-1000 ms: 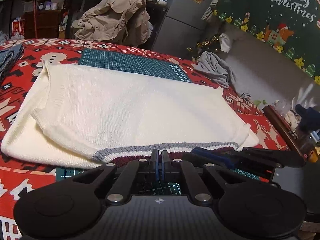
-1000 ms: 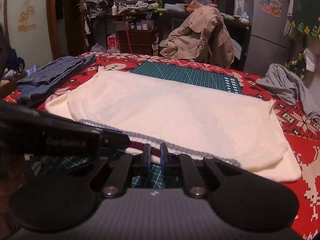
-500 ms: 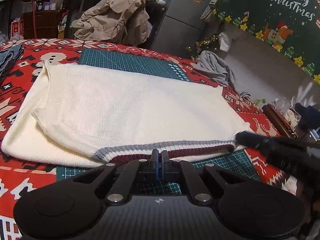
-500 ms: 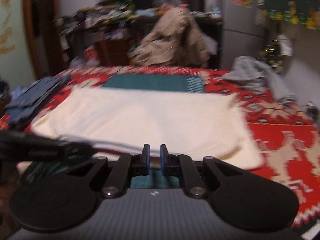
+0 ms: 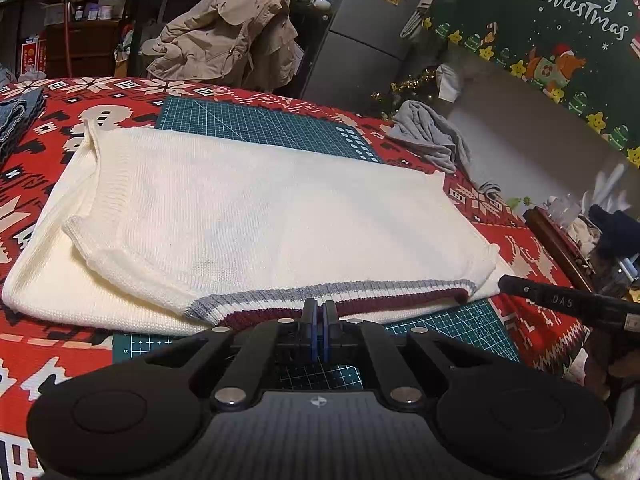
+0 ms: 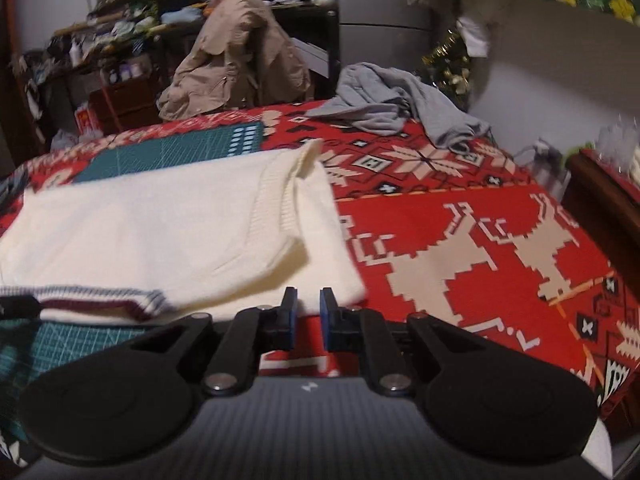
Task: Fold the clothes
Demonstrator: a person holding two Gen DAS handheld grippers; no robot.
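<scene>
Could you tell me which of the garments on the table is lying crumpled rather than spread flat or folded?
The grey garment at the far right edge of the table is crumpled in a heap. The cream sweater lies spread flat, and the blue denim sits folded at the left.

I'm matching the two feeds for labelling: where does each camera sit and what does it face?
Left wrist: on the left gripper, at the cream sweater's striped hem; right gripper shows.
Right wrist: on the right gripper, at the sweater's right corner, jaws slightly apart.
Shared: sweater, cutting mat, grey garment, beige jacket.
</scene>
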